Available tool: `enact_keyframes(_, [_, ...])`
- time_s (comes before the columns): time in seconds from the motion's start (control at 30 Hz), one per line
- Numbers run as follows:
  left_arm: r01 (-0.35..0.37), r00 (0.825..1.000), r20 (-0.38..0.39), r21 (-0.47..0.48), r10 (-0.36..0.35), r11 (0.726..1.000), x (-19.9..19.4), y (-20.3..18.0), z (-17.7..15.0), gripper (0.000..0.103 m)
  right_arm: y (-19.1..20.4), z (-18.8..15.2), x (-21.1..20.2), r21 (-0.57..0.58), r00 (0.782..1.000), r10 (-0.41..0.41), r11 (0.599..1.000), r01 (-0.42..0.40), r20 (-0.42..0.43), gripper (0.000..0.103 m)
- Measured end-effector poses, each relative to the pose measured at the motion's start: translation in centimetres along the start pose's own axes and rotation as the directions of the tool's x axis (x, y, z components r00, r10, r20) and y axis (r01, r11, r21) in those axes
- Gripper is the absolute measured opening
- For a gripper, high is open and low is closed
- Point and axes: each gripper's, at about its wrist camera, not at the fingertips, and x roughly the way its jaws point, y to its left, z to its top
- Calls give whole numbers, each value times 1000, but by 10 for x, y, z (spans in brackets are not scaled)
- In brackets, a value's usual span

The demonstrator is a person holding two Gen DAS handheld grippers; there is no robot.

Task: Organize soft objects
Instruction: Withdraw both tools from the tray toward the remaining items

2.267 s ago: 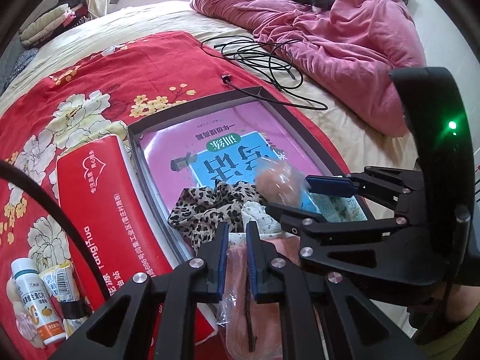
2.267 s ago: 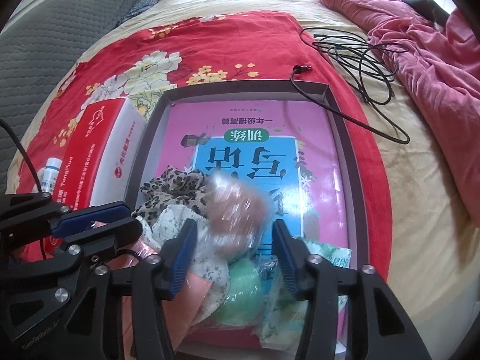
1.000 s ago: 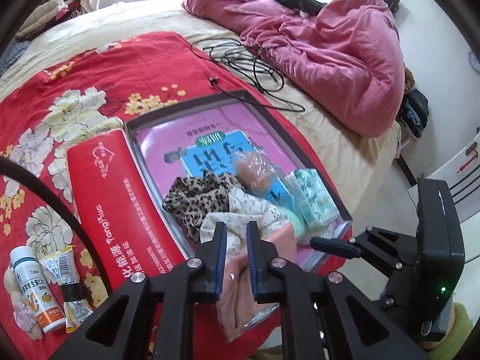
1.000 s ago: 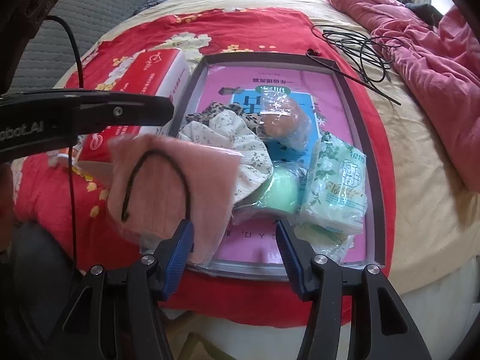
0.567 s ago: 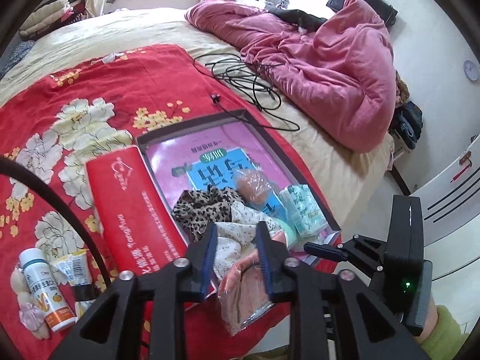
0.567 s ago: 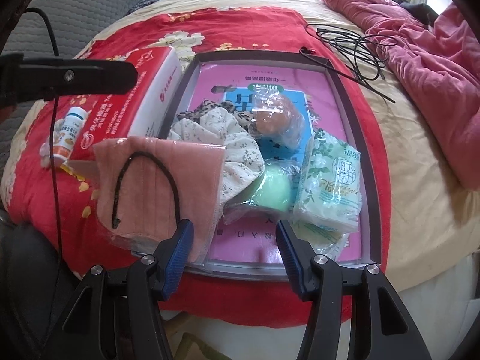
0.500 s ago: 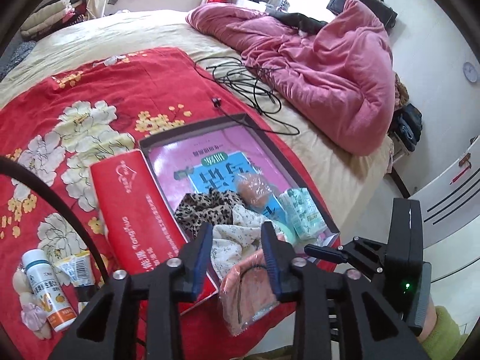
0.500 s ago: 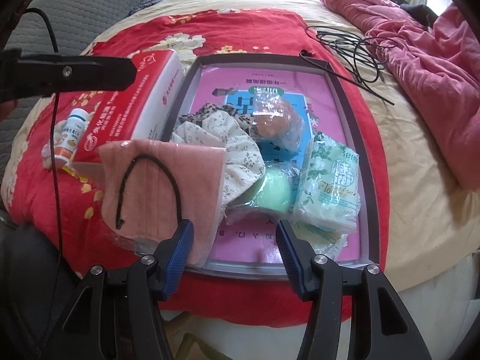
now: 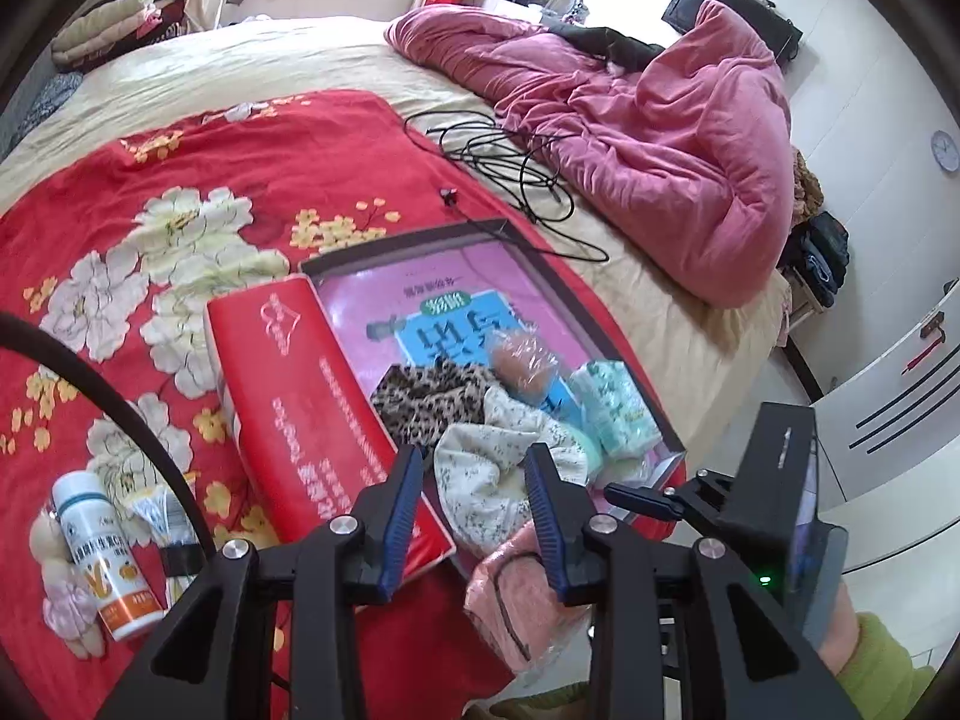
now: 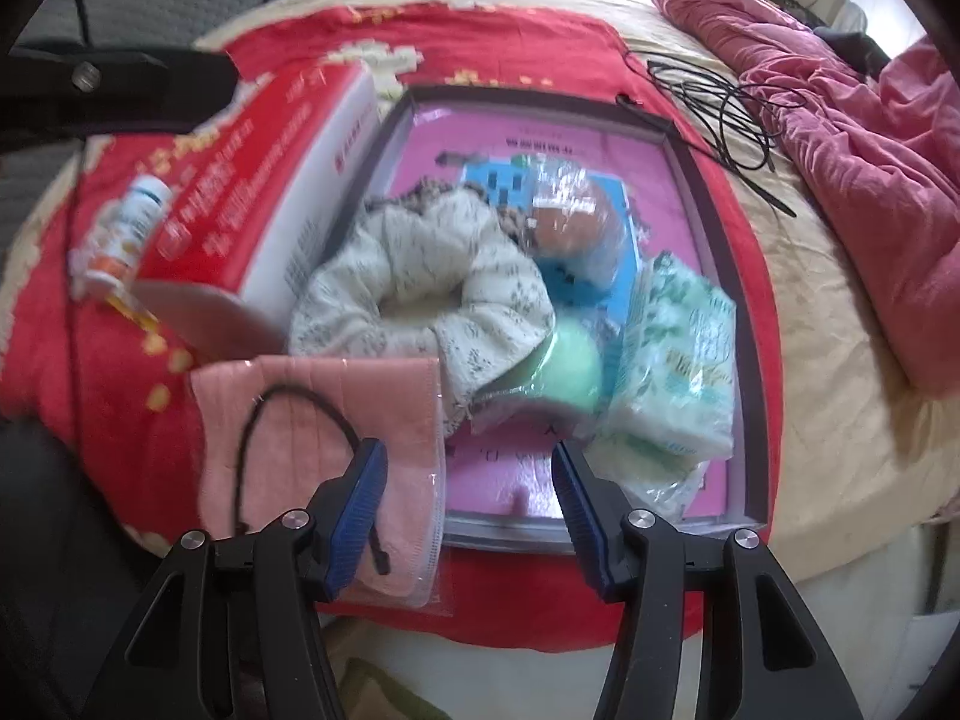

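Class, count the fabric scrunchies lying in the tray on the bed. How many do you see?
2: a leopard-print scrunchie beside the red box, and a cream floral scrunchie nearer the tray's front. More may be hidden underneath.

- The pink face mask [image 10: 312, 420] is soft matt cloth sealed in a clear glossy plastic sleeve.
- The floral scrunchie [image 10: 420, 282] is crinkled matt fabric.
- The tissue pack [image 10: 678, 354] has shiny plastic wrap.
- The red box [image 9: 300, 396] looks like smooth glossy card.
- The red flowered blanket [image 9: 150, 228] is matt woven cloth.
- The pink quilt [image 9: 660, 138] looks plush.
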Motion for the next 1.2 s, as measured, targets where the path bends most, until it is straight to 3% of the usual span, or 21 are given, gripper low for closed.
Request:
enact_keyframes(0.4, [2, 1000, 0, -6, -2, 1000, 5, 4, 0, 35, -10, 17, 39, 36, 992, -126, 991, 126, -4, 64])
enact_keyframes(0.63, [-5, 999, -33, 8, 6, 1000, 15, 7, -4, 35, -27, 40, 48, 84, 990, -139, 987, 137, 10, 64])
enact_keyframes(0.87, [45, 997, -66, 53, -42, 998, 12, -3, -30, 35, -32, 43, 21, 92, 993, -109, 990, 104, 53, 64])
enact_keyframes(1.2, [20, 1000, -4, 65, -19, 998, -15, -8, -26, 39, -22, 36, -22, 88, 987, -127, 989, 119, 95, 64])
